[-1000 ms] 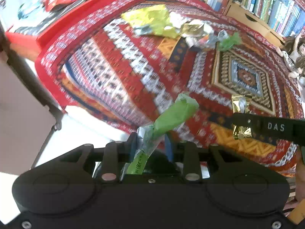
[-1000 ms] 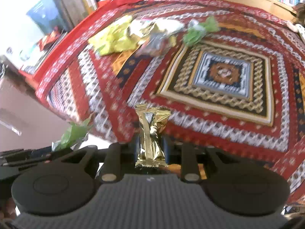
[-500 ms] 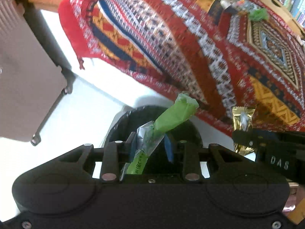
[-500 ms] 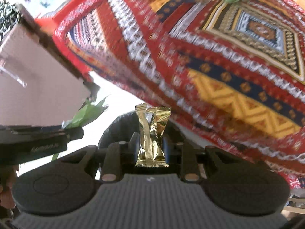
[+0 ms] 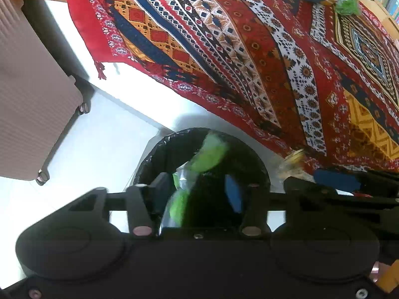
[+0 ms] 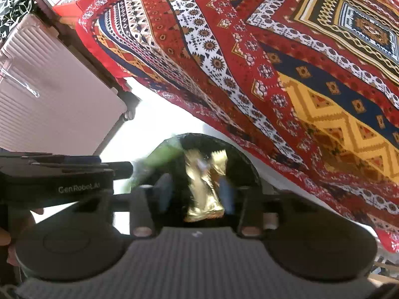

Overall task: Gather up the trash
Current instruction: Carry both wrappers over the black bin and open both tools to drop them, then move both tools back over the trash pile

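Left gripper: pointing down, jaws spread wide, nothing pinched between them.
Right gripper: same deal, aimed down with fingers parted, a bit motion-blurred.
Spacing: the two sit close side by side, each showing in the other's camera.
Hand: fingers just peeking behind the left gripper's body.

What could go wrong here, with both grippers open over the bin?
1. The gold wrapper sits between the right gripper's spread fingers, near the bin rim's table side; it may land outside.
2. The green wrapper is light and blurred in motion; it could cling to the left gripper or drift past the rim.
3. The grippers are close together; they may bump on retreat.
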Demonstrator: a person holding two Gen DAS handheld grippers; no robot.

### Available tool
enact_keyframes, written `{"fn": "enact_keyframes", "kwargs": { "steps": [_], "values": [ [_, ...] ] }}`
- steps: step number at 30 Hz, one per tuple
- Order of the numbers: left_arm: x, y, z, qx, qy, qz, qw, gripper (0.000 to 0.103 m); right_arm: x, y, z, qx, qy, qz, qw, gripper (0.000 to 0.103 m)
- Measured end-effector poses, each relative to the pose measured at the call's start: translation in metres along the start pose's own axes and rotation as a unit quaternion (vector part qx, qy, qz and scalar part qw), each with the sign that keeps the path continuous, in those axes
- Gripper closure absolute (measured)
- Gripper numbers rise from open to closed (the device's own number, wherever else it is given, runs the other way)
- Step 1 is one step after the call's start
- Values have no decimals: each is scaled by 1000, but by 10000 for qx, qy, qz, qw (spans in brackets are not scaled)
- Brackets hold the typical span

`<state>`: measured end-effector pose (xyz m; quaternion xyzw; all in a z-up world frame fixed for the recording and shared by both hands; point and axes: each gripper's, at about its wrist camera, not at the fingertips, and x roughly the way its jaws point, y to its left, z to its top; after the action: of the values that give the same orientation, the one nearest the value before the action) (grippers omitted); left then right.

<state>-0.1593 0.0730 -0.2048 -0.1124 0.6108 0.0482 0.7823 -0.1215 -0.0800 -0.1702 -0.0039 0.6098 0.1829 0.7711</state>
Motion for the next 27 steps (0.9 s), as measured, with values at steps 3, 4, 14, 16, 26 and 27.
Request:
{"fn": "enact_keyframes", "kwargs": {
  "steps": [3, 4, 14, 16, 26, 27],
  "values": [
    [0, 3, 3, -37, -41, -23, 10000, 43, 2, 1, 4, -37, -34, -34, 10000, 37],
    [0, 4, 4, -44, -51, 11, 10000, 43, 4, 1, 5, -49, -42, -51, 10000, 37],
    [-12, 6, 13, 35, -562, 174, 9983, 23, 3, 2, 12, -150, -169, -258, 9994, 37],
    [-16, 4, 17, 84, -644, 194, 9977, 23, 3, 2, 14, -184, -158, -293, 9993, 36],
    [-56, -10, 54, 186, -1506, -135, 9883, 24, -43, -15, 45, 110, -788, -472, 9957, 32],
    [-60, -12, 60, 158, -1565, -227, 9873, 24, -49, -19, 50, 170, -873, -498, 9948, 32]
  ]
}}
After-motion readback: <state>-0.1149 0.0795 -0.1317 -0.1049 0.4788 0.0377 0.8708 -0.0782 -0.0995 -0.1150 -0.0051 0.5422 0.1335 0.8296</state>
